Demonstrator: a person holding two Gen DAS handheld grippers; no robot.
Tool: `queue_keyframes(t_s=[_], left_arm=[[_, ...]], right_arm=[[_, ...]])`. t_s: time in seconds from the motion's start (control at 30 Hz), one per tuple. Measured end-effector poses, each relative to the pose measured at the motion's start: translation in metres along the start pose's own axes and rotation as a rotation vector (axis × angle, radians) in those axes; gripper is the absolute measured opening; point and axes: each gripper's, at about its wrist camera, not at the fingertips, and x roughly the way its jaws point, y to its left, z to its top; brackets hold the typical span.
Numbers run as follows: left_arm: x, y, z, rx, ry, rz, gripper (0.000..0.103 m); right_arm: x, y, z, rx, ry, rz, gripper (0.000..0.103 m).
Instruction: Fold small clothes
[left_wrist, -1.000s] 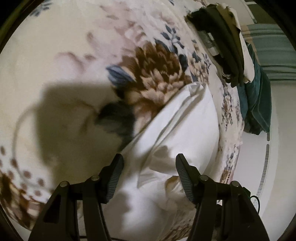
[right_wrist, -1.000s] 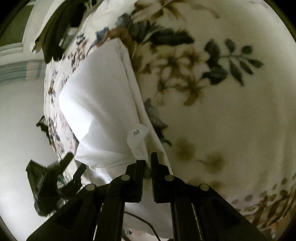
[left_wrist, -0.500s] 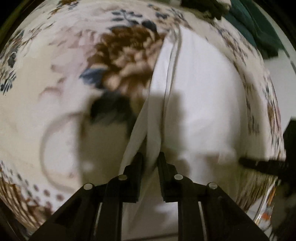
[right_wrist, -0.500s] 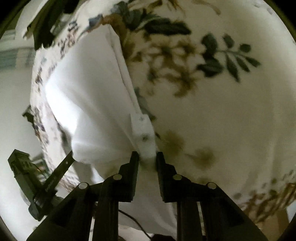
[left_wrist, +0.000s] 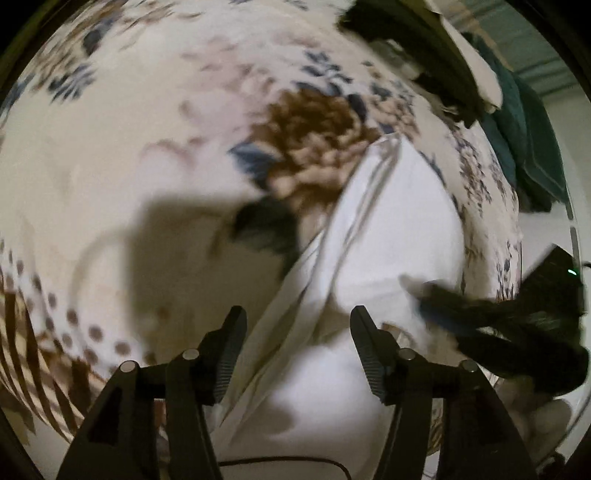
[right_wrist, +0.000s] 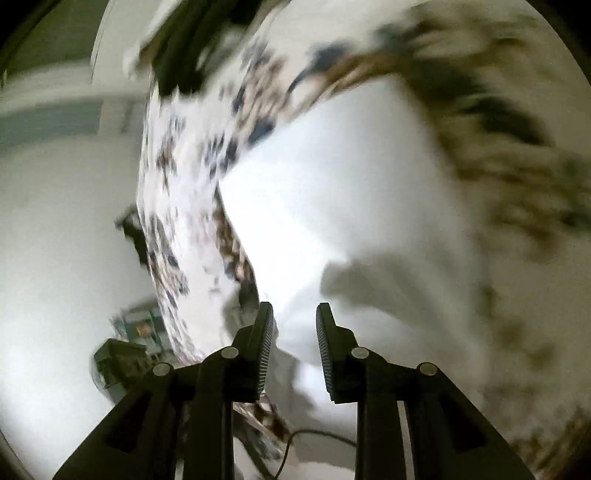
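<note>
Both grippers are standing released: left gripper (left_wrist: 297, 345) wide, right gripper (right_wrist: 294, 338) slightly parted, nothing between. White garment (left_wrist: 399, 236) is lying on the floral bedspread (left_wrist: 129, 155), long axis running near-to-far, leaning right. Risk: its loose left fold (left_wrist: 295, 306) is bunching and may spring open unpressed.

My left claw (left_wrist: 297, 328) and right claw (right_wrist: 294, 325) look alike: matte black angular arms, ribbed inner finger pads (left_wrist: 364, 350), round silver screw heads at the joints.
</note>
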Motion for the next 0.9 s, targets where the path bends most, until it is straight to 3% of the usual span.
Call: queue_keyframes(t_s=[0.07, 0.2, 0.27, 0.37, 0.53, 0.6, 0.63, 0.67, 0.7, 0.73, 0.77, 0.83, 0.9], left_arm=[[0.000, 0.001, -0.001, 0.008, -0.001, 0.014, 0.056], [0.001, -0.007, 0.007, 0.046, -0.006, 0.004, 0.056], [0.003, -0.017, 0.017, 0.059, -0.008, -0.027, 0.056], [0.014, -0.037, 0.038, 0.101, -0.004, -0.085, 0.056], [0.051, -0.070, 0.075, 0.208, 0.014, -0.084, 0.056], [0.061, -0.078, 0.084, 0.250, -0.009, -0.072, 0.044], [0.063, -0.081, 0.087, 0.272, -0.018, -0.066, 0.019], [0.065, -0.083, 0.090, 0.291, -0.022, -0.048, 0.009], [0.063, -0.083, 0.093, 0.302, -0.028, -0.051, 0.008], [0.062, -0.083, 0.096, 0.308, -0.035, -0.059, 0.006], [0.058, -0.083, 0.099, 0.319, -0.050, -0.056, 0.006], [0.055, -0.081, 0.107, 0.319, -0.060, -0.076, 0.006], [0.058, -0.078, 0.113, 0.294, -0.015, -0.095, 0.009]], right_arm=[[0.027, 0.000, -0.014, -0.046, 0.083, -0.105, 0.026], [0.017, -0.013, -0.042, -0.022, 0.107, -0.023, 0.025], [-0.015, -0.027, -0.045, 0.032, 0.042, 0.055, 0.030], [-0.064, -0.048, -0.032, 0.096, -0.117, 0.066, 0.048], [-0.085, -0.081, 0.018, 0.189, -0.212, 0.051, 0.051], [-0.075, -0.083, 0.042, 0.187, -0.183, 0.056, 0.051], [-0.066, -0.080, 0.049, 0.175, -0.165, 0.047, 0.051], [-0.059, -0.078, 0.053, 0.158, -0.147, 0.038, 0.051], [-0.053, -0.074, 0.055, 0.139, -0.136, 0.032, 0.050], [-0.050, -0.069, 0.060, 0.114, -0.142, 0.035, 0.022], [-0.051, -0.064, 0.062, 0.082, -0.143, 0.020, 0.009], [-0.050, -0.048, 0.069, 0.021, -0.183, -0.016, 0.008], [-0.041, -0.048, 0.072, 0.009, -0.179, -0.080, 0.008]])
